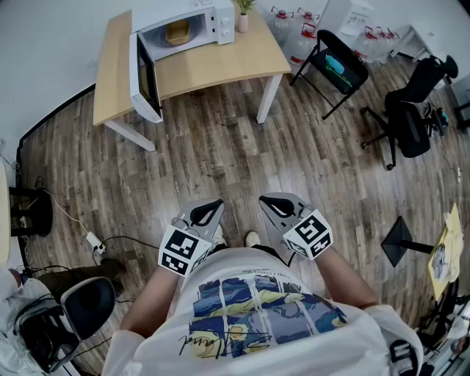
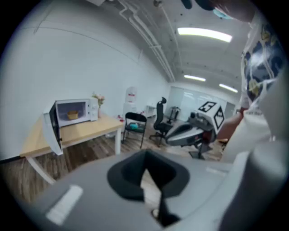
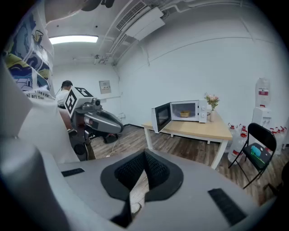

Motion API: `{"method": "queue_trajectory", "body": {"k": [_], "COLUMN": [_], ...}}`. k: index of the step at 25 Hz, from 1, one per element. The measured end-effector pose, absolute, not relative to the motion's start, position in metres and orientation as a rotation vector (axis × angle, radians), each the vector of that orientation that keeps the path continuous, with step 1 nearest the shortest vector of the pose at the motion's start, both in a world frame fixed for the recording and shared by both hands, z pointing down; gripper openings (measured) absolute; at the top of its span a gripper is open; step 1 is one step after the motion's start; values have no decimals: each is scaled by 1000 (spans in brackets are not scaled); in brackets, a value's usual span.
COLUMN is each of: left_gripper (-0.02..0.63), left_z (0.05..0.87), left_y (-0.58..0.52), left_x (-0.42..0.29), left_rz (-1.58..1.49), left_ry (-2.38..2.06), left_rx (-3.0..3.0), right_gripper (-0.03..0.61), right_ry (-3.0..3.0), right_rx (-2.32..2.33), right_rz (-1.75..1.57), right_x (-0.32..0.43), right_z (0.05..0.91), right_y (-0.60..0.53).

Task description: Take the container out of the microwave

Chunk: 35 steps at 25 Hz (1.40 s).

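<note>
The left tool (image 1: 217, 203) and right tool (image 1: 264, 200) are held shut and empty, well apart from the yellow container (image 1: 177, 31) inside the open microwave (image 1: 218, 20) on the worktop (image 1: 220, 64); approach squarely, jaws opened beforehand, is advised.

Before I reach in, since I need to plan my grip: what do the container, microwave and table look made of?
Container: yellowish-tan and matte, maybe plastic or woven fibre; too small to tell.
Microwave: smooth white shell, likely painted metal or plastic.
Table: light wood-look top with faint grain, on white legs.
</note>
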<state>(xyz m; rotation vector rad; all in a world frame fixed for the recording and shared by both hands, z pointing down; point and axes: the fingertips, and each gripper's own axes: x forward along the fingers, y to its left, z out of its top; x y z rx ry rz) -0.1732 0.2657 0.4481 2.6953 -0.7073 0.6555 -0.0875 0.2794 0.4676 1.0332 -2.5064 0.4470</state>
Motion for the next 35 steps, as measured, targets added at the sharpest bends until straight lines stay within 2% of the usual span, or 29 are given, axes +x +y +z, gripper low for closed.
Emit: {"method": "queue_trajectory", "body": {"k": [9,14,20,29,35], "left_gripper": [9,11,34,37,60], "left_z": [457,459,460,463,474], "left_y": [211,166,93,-26,-100], "left_x": [-216,-211,-170,-108,-82], "left_rz": [666,647,680,847,989], "left_ry": [-671,-705,-834,-1100,-1249], "left_rx": [2741,2760,2753,2676,2634], "right_gripper": [5,5,10,85,94], "right_ry": [-2453,-2471,-2494,-2570,-2560], "right_rx": [1108,1126,1148,1059,1025], "right_rz": [371,380,361,373,410], "right_x": [-130,-130,-79,23,86], "right_z": [451,449,448,442,463], "right_y": [226,196,129,38,6]}}
